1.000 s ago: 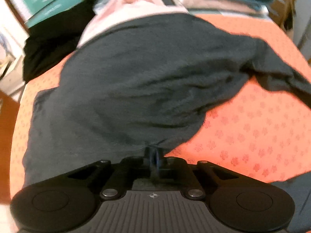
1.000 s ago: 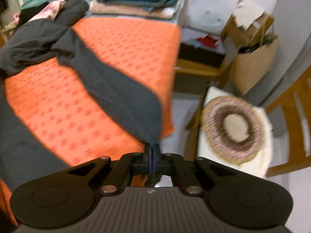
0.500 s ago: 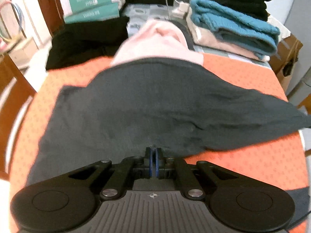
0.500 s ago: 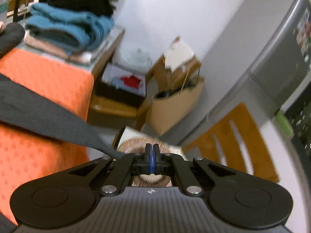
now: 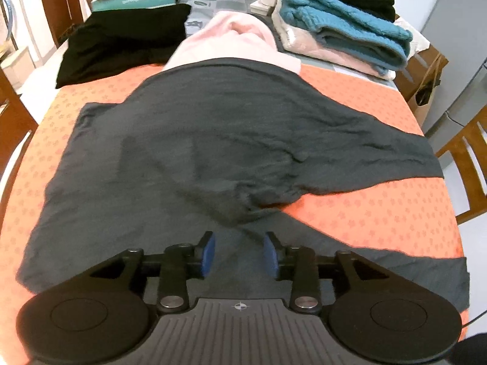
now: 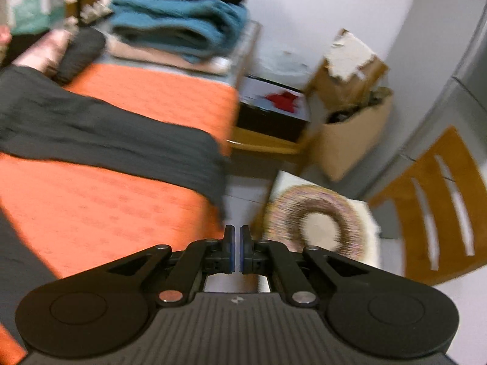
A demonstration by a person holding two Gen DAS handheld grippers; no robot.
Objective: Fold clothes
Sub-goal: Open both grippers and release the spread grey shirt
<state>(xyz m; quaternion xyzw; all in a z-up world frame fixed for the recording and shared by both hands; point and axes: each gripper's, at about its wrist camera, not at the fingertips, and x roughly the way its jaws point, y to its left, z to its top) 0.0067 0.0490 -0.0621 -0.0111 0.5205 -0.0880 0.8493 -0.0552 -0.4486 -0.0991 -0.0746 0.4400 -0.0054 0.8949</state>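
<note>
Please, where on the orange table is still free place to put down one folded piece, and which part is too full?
Free: the orange cloth on the right, between the dark garment's sleeve and its hem; also a narrow strip along the left edge. Crowded: the far end, with the black clothes, the pink garment and the teal stack.

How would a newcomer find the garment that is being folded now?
Look at the orange cloth covering the table. The dark grey garment lies spread across it, unfolded, with one part reaching the right edge. The blue sweater and other clothes behind are stacked.
</note>
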